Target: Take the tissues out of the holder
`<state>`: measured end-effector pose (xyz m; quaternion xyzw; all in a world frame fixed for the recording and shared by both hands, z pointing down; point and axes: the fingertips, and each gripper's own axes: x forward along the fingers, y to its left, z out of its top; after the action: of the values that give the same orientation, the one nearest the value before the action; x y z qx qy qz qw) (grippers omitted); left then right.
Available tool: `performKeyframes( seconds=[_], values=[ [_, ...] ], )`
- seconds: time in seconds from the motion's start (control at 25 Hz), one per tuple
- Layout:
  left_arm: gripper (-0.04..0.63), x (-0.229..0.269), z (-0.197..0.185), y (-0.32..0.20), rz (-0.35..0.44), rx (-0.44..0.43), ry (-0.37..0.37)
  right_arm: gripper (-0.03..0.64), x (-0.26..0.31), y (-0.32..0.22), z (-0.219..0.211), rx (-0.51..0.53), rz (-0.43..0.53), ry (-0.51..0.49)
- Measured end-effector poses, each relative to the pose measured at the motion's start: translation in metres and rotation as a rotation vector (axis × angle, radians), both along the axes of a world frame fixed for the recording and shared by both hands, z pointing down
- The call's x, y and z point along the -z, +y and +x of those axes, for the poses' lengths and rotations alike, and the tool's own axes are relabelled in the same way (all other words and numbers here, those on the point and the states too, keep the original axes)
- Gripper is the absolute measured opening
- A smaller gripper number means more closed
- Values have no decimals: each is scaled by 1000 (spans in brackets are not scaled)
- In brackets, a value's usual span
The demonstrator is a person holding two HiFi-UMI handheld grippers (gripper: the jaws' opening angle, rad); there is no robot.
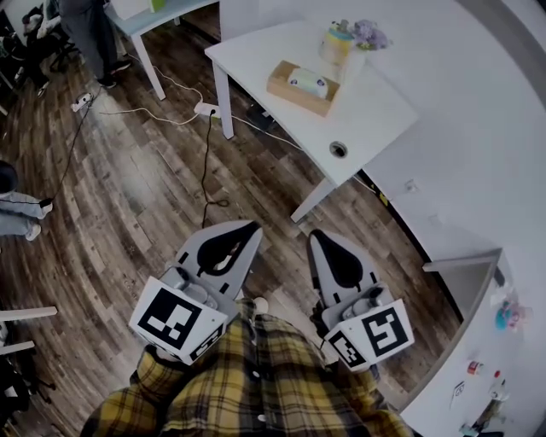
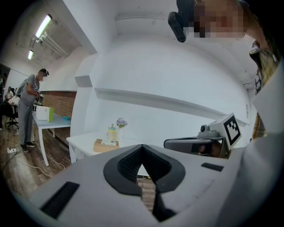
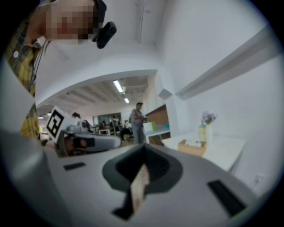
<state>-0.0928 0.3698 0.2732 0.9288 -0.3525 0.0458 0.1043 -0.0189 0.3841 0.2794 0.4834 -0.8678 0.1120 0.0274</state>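
The wooden tissue holder [image 1: 300,88] stands on the white table [image 1: 375,111] ahead of me, with a pale pack of tissues [image 1: 307,81] in its top. It also shows small and far off as the holder [image 2: 104,145] in the left gripper view and the holder [image 3: 192,147] in the right gripper view. My left gripper [image 1: 253,229] and right gripper [image 1: 315,236] hang side by side over the wooden floor, close to my body and well short of the table. The left gripper [image 2: 142,147] has its jaws shut and empty. The right gripper [image 3: 143,147] is also shut on nothing.
A bottle [image 1: 336,40] and a small bunch of flowers [image 1: 369,34] stand behind the holder. A round cable hole [image 1: 339,149] is in the table. Cables [image 1: 206,158] trail across the floor. A person [image 1: 90,34] stands by a second table [image 1: 145,21] at the far left.
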Motion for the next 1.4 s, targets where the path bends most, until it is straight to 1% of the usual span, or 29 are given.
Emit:
performKeyframes(
  seconds=[0.2,0.48,0.6,0.8,1.12,1.24,1.4],
  values=[
    [11,-2,-20,-52,-8,-10,-1,11,-2,-50,-24,-2,-11,8],
    [11,7,-47,-126,10,-47,7,11,5,-124,-52,-37,6,15],
    [11,7,-62,-149,-5,-57,14,11,5,-149,-63,-63,4,17],
    [11,-2,-83,-178,-27,-88,13,11,-2,-175,-82,-98,-14,23],
    [11,-12,-87,-212,-52,-127,4,11,-11,-207,-86,-126,-67,36],
    [12,-17,-83,-224,-83,-130,3,11,-13,-220,-83,-132,-74,35],
    [11,-19,-71,-247,-73,-139,1,11,-17,-242,-72,-140,-77,30]
  ],
)
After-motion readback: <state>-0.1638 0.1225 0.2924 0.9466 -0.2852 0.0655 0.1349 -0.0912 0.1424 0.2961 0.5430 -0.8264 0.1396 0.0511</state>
